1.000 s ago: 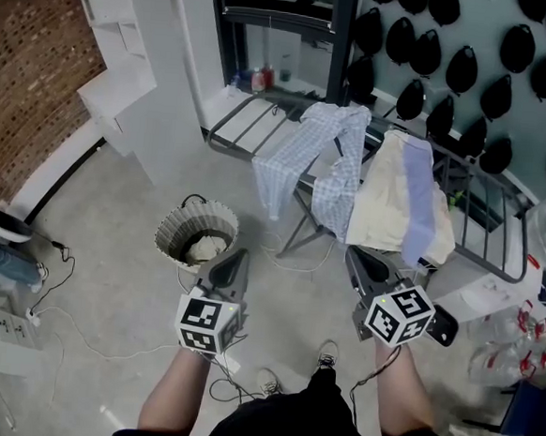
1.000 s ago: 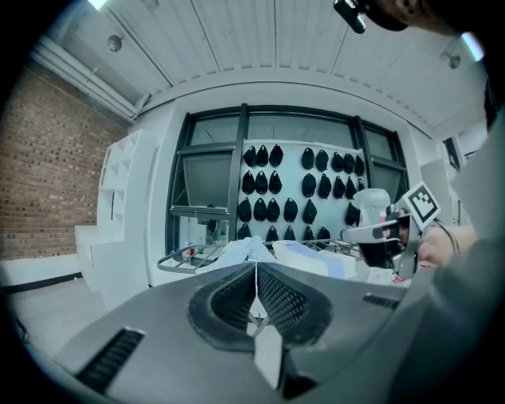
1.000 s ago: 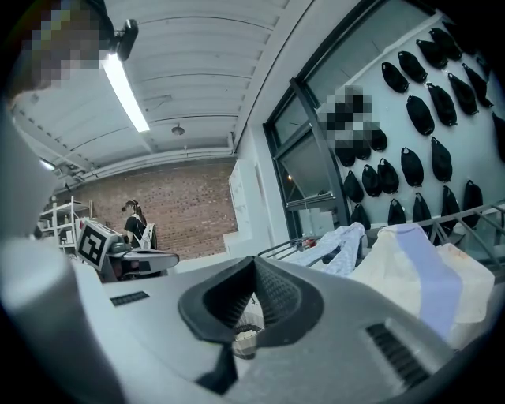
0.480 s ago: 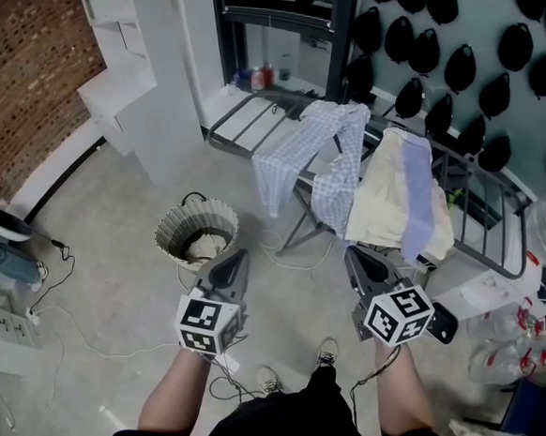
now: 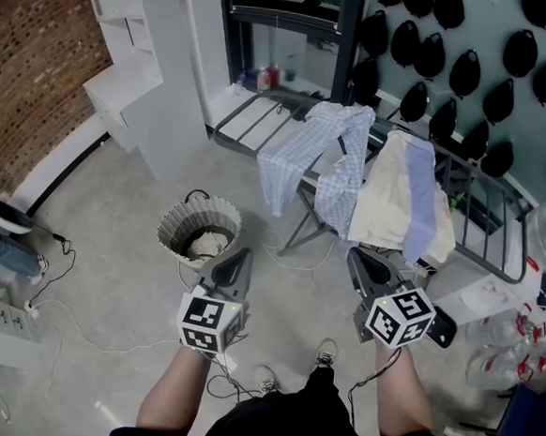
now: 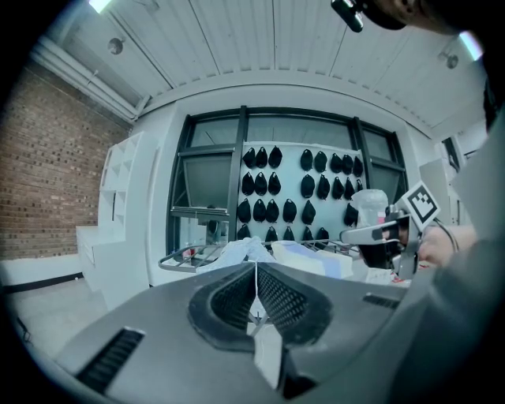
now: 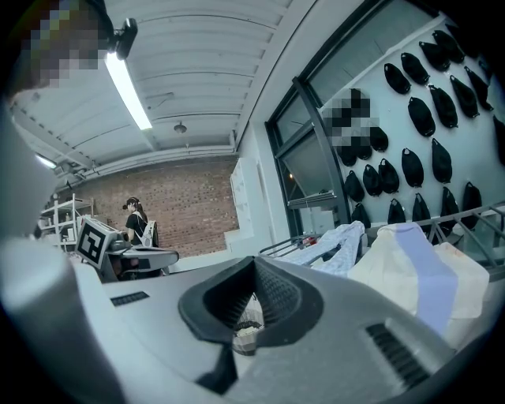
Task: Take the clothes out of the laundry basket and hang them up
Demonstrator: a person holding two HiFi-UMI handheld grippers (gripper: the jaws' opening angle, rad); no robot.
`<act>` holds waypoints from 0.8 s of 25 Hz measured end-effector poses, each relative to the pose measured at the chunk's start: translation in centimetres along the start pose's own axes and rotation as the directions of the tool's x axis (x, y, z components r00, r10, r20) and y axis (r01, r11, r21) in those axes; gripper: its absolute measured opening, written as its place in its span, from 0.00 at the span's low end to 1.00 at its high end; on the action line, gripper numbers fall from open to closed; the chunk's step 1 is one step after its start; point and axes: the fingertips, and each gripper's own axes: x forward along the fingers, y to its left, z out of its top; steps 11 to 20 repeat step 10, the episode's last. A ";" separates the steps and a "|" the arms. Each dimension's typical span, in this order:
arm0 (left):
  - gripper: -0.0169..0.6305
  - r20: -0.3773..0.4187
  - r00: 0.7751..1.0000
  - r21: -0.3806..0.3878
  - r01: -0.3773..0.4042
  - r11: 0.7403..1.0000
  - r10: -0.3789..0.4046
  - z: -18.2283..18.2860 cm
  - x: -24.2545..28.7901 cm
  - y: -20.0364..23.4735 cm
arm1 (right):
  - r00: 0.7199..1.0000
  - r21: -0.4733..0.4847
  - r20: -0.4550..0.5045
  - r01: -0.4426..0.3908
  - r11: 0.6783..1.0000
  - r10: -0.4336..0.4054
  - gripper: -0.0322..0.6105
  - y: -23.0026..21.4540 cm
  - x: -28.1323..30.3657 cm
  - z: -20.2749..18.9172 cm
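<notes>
A round woven laundry basket (image 5: 197,233) stands on the concrete floor with a pale garment (image 5: 206,246) inside. Behind it a metal drying rack (image 5: 479,229) carries a blue checked shirt (image 5: 320,160) and a cream and lilac garment (image 5: 404,202). My left gripper (image 5: 242,255) hovers just right of the basket, shut and empty. My right gripper (image 5: 355,257) hangs in front of the cream garment, shut with nothing in it. In the left gripper view the jaws (image 6: 255,268) meet, with the rack beyond. In the right gripper view the shirt (image 7: 331,245) and cream garment (image 7: 418,272) lie ahead.
A white stepped shelf unit (image 5: 139,70) stands at the left by a brick wall (image 5: 31,62). Cables (image 5: 76,324) trail over the floor. Clear plastic bottles (image 5: 517,349) sit at the right. A person (image 7: 136,221) stands far off by the brick wall.
</notes>
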 end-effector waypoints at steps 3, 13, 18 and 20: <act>0.04 0.001 1.000 0.001 -0.002 1.000 0.002 0.0 -0.2 0.2 | 1.000 -0.001 -0.004 -0.001 1.000 0.001 0.06 0.3 0.1 -0.1; 0.04 0.003 1.000 -0.002 -0.006 1.000 0.006 -0.1 -0.4 0.2 | 1.000 -0.001 -0.006 -0.005 1.000 0.005 0.06 0.4 0.1 -0.3; 0.04 0.003 1.000 -0.002 -0.006 1.000 0.006 -0.1 -0.4 0.2 | 1.000 -0.001 -0.006 -0.005 1.000 0.005 0.06 0.4 0.1 -0.3; 0.04 0.003 1.000 -0.002 -0.006 1.000 0.006 -0.1 -0.4 0.2 | 1.000 -0.001 -0.006 -0.005 1.000 0.005 0.06 0.4 0.1 -0.3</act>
